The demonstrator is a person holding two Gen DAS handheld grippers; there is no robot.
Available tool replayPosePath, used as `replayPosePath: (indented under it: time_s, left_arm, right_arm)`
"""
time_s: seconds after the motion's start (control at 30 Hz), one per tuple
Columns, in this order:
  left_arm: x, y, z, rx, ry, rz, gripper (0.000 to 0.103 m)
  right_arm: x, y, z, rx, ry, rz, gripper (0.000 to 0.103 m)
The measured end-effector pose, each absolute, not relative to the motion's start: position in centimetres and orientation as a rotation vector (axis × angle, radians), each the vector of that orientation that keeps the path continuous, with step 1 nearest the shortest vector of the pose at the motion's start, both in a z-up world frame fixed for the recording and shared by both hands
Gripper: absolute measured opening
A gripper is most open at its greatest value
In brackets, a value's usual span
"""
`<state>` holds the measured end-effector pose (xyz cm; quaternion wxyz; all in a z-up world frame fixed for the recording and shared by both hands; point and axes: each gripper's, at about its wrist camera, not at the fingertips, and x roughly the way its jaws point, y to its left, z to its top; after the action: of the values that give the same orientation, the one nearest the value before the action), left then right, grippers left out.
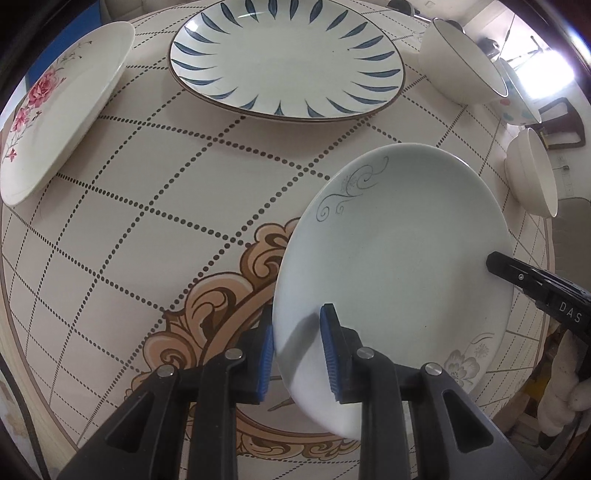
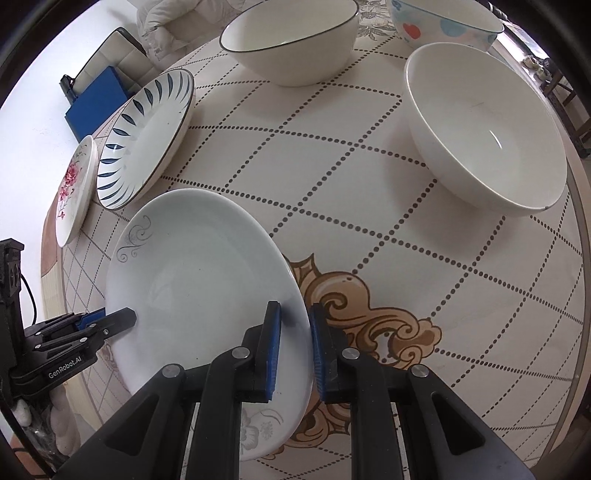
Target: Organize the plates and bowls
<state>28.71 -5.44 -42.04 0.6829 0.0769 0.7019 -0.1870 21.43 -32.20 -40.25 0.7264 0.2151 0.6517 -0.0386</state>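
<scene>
Patterned round worktop [image 2: 369, 192] below us — both jaws clamp the pale blue ceramic plate [image 1: 399, 240] by opposite rims; uneven pulls could slip it onto the blue-leaf plate [image 1: 284, 59] beyond.

Three plates are in sight: a pale plate with grey scrollwork [image 1: 399, 236] [image 2: 207, 273], a plate with blue leaf strokes around its rim [image 1: 288, 59] [image 2: 147, 136], and a plate with pink flowers [image 1: 59, 107] [image 2: 75, 188]. Three bowls stand on the table too: a white bowl with a dark rim line [image 1: 458, 62] [image 2: 291, 44], a bowl with coloured spots [image 1: 517, 103] [image 2: 443, 22], and a plain white bowl [image 1: 532, 173] [image 2: 484, 129]. That makes six dishes, all on one round table [image 1: 147, 221] [image 2: 369, 203] with a dotted lattice pattern. Two grippers are visible, one at each side of the pale plate.
</scene>
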Motion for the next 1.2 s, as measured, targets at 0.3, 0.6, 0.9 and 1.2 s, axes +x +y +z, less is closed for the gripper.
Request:
replayPosePath:
  time_s: [0.3, 0.6, 0.9, 1.2]
  left_arm:
    - [27.9, -5.6, -41.8, 0.186, 1.561, -0.404, 0.021]
    - [27.5, -4.5, -39.4, 0.173, 1.522, -0.361, 0.022]
    - [29.0, -1.0, -32.8, 0.083, 1.368, -0.289, 0.024]
    - [35.4, 6.8, -29.5, -0.090, 1.315, -0.207, 0.030]
  right_arm:
    - [21.8, -32.1, -40.8, 0.473, 1.442, -0.071, 0.018]
    - [22.4, -31.6, -40.8, 0.469, 1.478, -0.075, 0.017]
    - [22.9, -30.6, -36.4, 0.370, 1.440, -0.077, 0.020]
    - [29.7, -24.6, -30.6, 0.421, 1.323, 0.113, 0.074]
